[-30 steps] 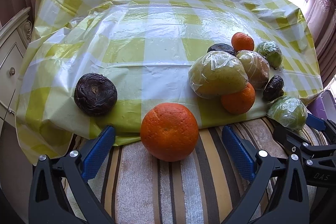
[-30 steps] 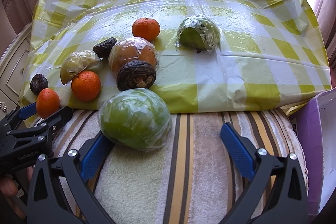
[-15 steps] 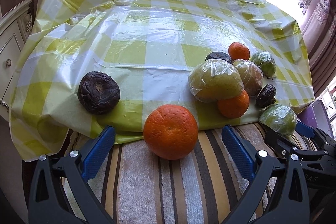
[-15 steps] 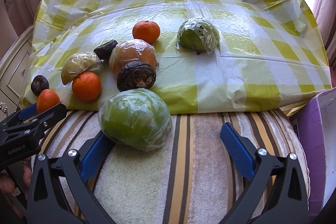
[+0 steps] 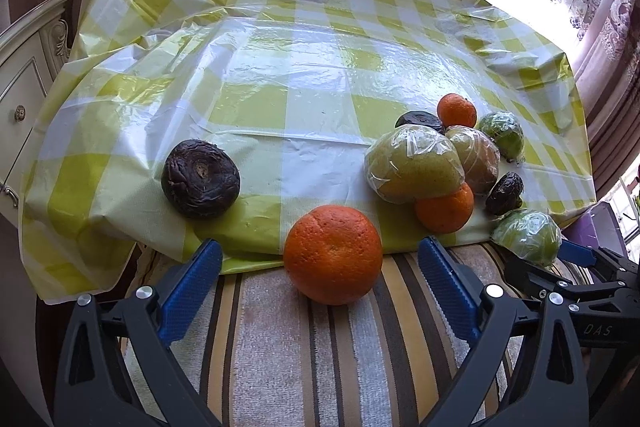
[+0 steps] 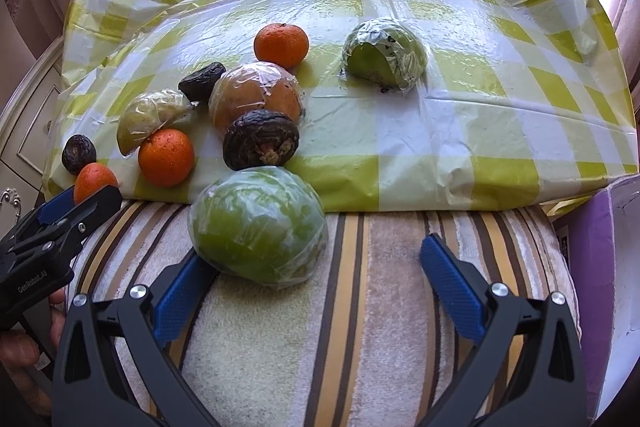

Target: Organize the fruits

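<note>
Now left gripper (image 5: 320,291) closes around a round, dimpled orange (image 5: 333,254), untouched.

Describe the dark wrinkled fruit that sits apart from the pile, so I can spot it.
On the yellow-checked tablecloth, look away from the fruit cluster to the open stretch nearer the white cabinet. The dark wrinkled fruit sits alone near the cloth's front edge, unwrapped, blackish-brown, its stem scar showing.

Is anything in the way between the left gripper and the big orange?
No. The big orange sits on the striped towel right in front of the left gripper, between its blue fingers, with nothing between them. The jaws are closing, not touching the fruit yet.
</note>
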The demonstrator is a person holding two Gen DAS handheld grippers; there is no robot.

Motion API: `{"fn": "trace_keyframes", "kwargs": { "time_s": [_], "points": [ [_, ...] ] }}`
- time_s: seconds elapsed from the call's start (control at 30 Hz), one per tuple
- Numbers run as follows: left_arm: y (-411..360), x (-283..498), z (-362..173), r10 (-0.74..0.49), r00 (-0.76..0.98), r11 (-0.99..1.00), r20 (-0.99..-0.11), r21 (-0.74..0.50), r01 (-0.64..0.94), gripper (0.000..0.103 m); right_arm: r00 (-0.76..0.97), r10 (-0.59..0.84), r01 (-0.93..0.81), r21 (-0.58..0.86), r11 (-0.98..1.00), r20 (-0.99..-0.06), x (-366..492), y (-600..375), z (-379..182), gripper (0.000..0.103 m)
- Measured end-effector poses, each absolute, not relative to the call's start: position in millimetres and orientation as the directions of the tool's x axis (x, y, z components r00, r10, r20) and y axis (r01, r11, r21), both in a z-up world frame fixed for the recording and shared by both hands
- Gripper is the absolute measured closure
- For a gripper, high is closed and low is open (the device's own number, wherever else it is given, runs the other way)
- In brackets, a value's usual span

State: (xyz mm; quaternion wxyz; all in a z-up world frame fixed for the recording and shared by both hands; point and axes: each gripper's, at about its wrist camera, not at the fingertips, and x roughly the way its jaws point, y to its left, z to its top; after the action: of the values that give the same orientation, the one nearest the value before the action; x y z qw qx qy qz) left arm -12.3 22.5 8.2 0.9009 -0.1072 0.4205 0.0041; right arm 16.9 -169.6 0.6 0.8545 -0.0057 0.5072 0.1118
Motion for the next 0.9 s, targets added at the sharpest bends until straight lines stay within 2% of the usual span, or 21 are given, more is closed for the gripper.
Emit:
{"fn": "trace_keyframes", "kwargs": {
  "time_s": [0.1, 0.2, 0.77, 0.9],
  "points": [
    [21, -14, 9, -0.076, 0.655, 0.979, -0.752, -0.182, -0.096, 0.012, 0.44, 0.182, -0.199, 0.102, 0.975, -0.879, 20, -169, 1, 0.001],
    [19, -17, 10, -0.061, 0.66, 0.981, -0.748, -0.168, -0.1, 0.024, 0.439, 0.184, -0.198, 0.106, 0.975, -0.879, 20, -169, 1, 0.001],
    [16, -22, 12, -0.074, 0.679, 0.981, -0.73, -0.174, -0.08, 0.024, 0.477, 0.237, -0.234, 0.138, 0.962, -0.846, 6, -172, 10, 0.001],
    [17, -22, 12, -0.079, 0.679, 0.98, -0.73, -0.182, -0.081, 0.029, 0.494, 0.232, -0.253, 0.117, 0.96, -0.838, 4, -169, 14, 0.001]
  ]
}}
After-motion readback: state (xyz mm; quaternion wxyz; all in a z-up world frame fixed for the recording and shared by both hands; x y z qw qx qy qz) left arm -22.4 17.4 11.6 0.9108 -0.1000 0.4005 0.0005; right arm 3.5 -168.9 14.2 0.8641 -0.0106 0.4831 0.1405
